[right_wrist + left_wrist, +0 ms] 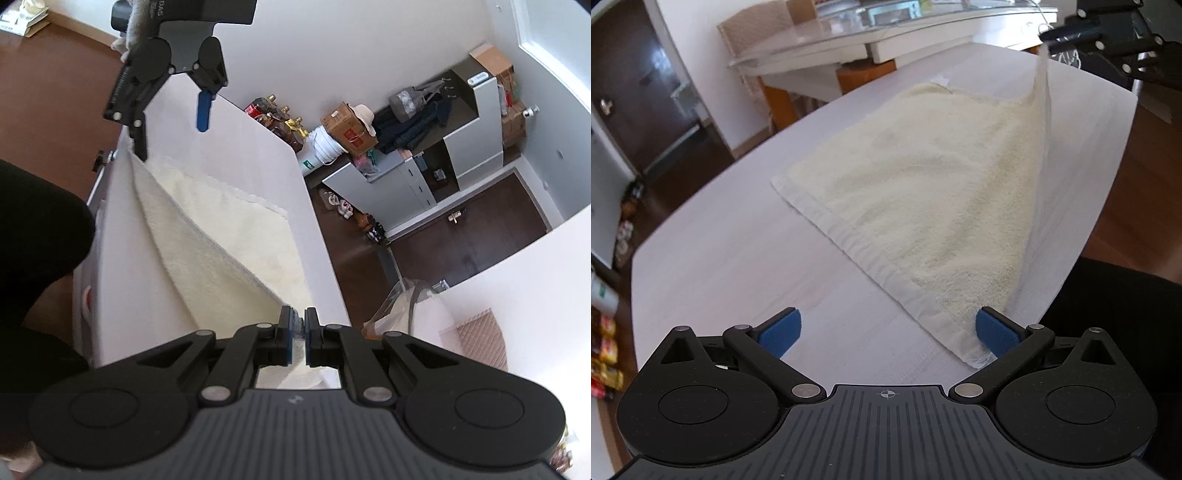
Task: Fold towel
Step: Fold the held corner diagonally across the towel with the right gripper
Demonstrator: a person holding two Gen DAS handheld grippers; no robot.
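A cream towel [923, 177] lies on the white table [731, 251]. Its far right corner is lifted into a steep ridge. That raised corner is pinched in my right gripper [299, 328], which is shut on it and shows as a black shape at the top right of the left wrist view [1049, 35]. My left gripper [888, 332] hovers low over the table, wide open, with nothing held. The towel's near corner [975, 350] lies just inside its right pad [997, 332]. In the right wrist view, the left gripper [171, 129] is open at the towel's [221, 240] far end.
A person's dark clothing [1126, 332] is at the table's right edge. A glass-topped desk [849, 40] stands beyond the table. Bottles [277, 118], a bucket [325, 147], boxes, shoes and a grey cabinet [388, 184] crowd the floor past the far side.
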